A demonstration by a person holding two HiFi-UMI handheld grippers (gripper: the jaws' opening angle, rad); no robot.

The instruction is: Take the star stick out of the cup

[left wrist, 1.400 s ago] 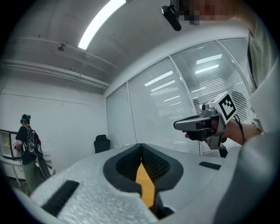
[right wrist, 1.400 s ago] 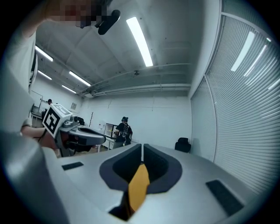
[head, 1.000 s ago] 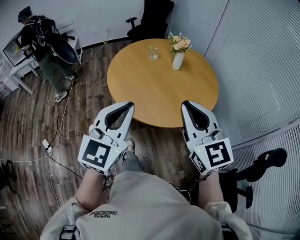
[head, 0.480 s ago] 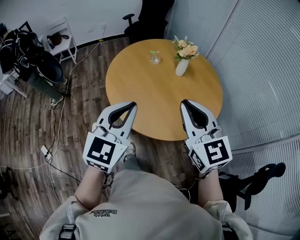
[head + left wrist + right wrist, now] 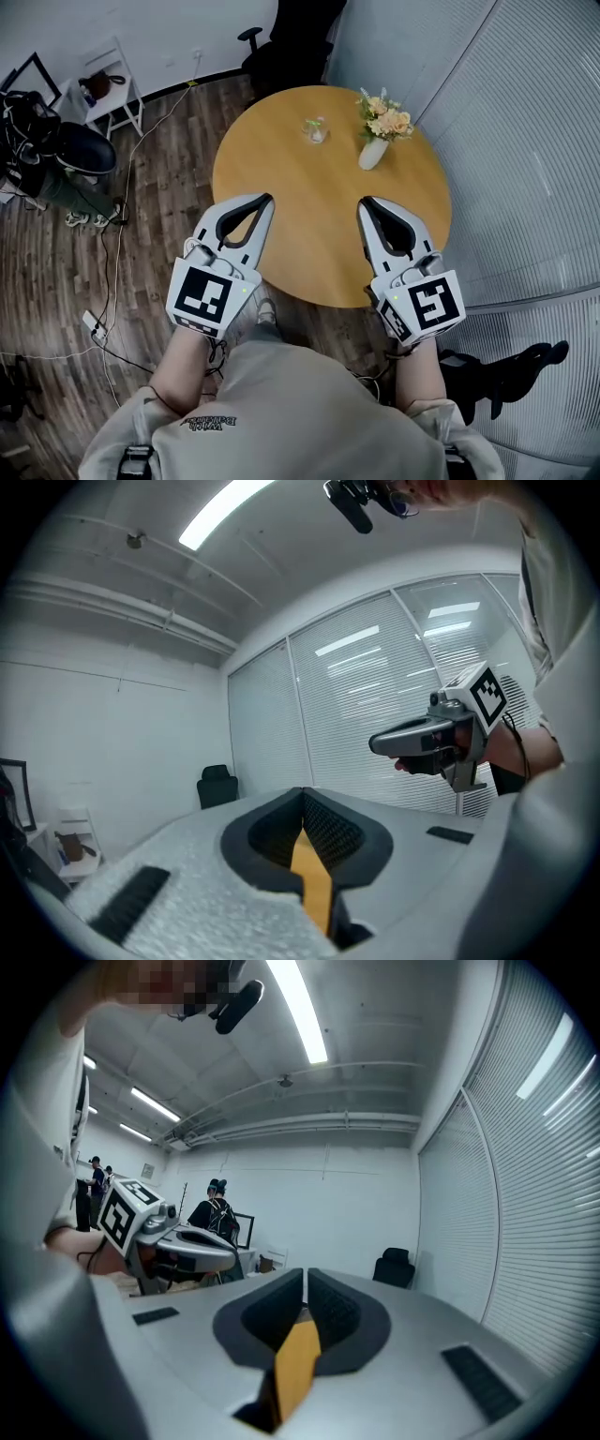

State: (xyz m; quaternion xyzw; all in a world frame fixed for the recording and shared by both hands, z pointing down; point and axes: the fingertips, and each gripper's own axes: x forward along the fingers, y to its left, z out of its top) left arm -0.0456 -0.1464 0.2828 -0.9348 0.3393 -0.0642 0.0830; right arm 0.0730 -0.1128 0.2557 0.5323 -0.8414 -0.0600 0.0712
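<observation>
A small clear cup [image 5: 315, 131] holding a green-topped stick stands at the far side of the round wooden table [image 5: 309, 216]. My left gripper [image 5: 267, 199] hovers over the table's near left part, shut and empty, far short of the cup. My right gripper [image 5: 363, 202] is level with it over the near right part, also shut with nothing held. In the left gripper view the jaws [image 5: 302, 791] meet at the tips, and the right gripper [image 5: 433, 742] shows beside them. In the right gripper view the jaws [image 5: 306, 1274] stand together; the cup is not visible there.
A white vase of flowers [image 5: 375, 148] stands right of the cup. A black office chair [image 5: 281, 42] sits behind the table, blinds line the right wall, and cables [image 5: 112, 281] lie on the wood floor at left. A person [image 5: 217, 1213] stands by a desk.
Both grippers have come forward over the table's near edge, still shut. The table has drawn nearer in the head view, and the person at left has slid mostly out of it.
</observation>
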